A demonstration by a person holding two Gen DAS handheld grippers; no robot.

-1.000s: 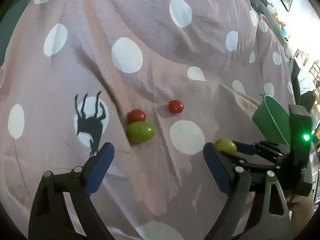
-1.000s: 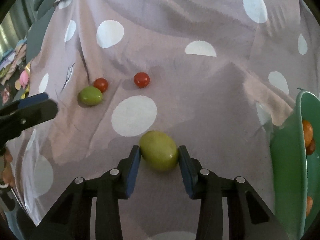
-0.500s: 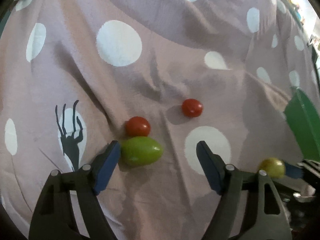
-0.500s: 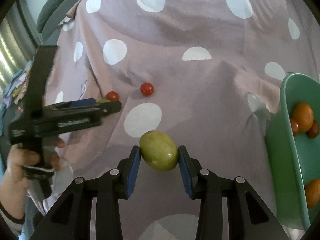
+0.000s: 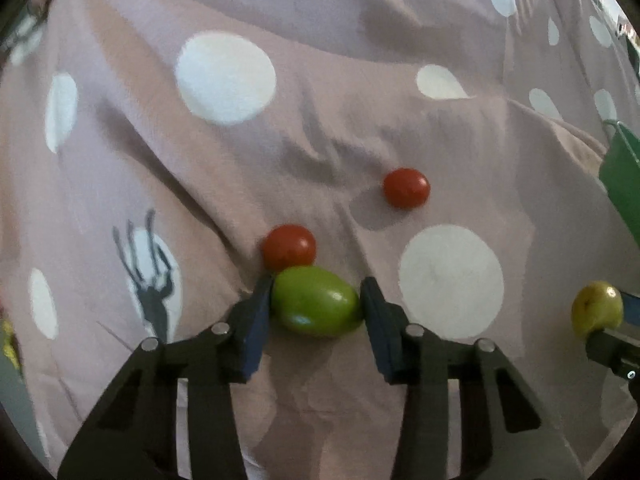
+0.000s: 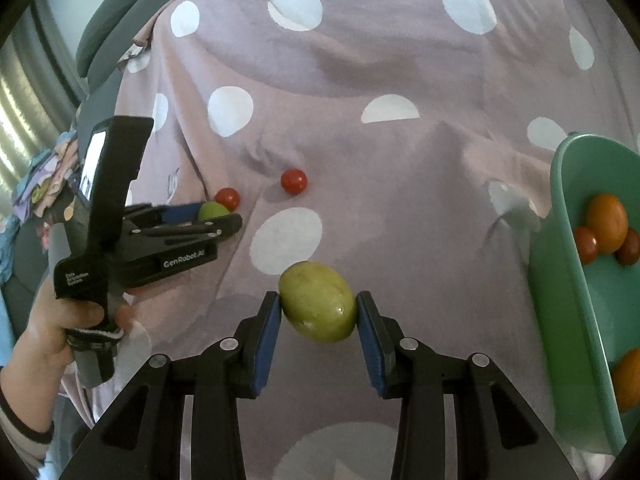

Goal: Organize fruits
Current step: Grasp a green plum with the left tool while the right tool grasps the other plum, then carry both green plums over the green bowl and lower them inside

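My left gripper [image 5: 316, 304] is shut on a bright green oval fruit [image 5: 316, 301] that lies on the polka-dot cloth; it also shows in the right wrist view [image 6: 214, 211]. A red tomato [image 5: 289, 246] touches the fruit's far side, and a second red tomato [image 5: 406, 188] lies farther right. My right gripper [image 6: 318, 312] is shut on a yellow-green oval fruit [image 6: 317, 307] and holds it above the cloth, left of the green bowl [image 6: 560, 280]. The bowl holds several orange and red fruits.
The mauve cloth with white dots [image 5: 224, 76] is wrinkled and slopes up at the back. The bowl's edge shows at the right in the left wrist view [image 5: 622, 176]. Grey cushions [image 6: 120, 40] and clutter lie beyond the cloth's left edge.
My left gripper moved forward and closed its fingers on the green fruit. My right gripper lifted the yellow-green fruit higher, bringing more of the bowl into view.
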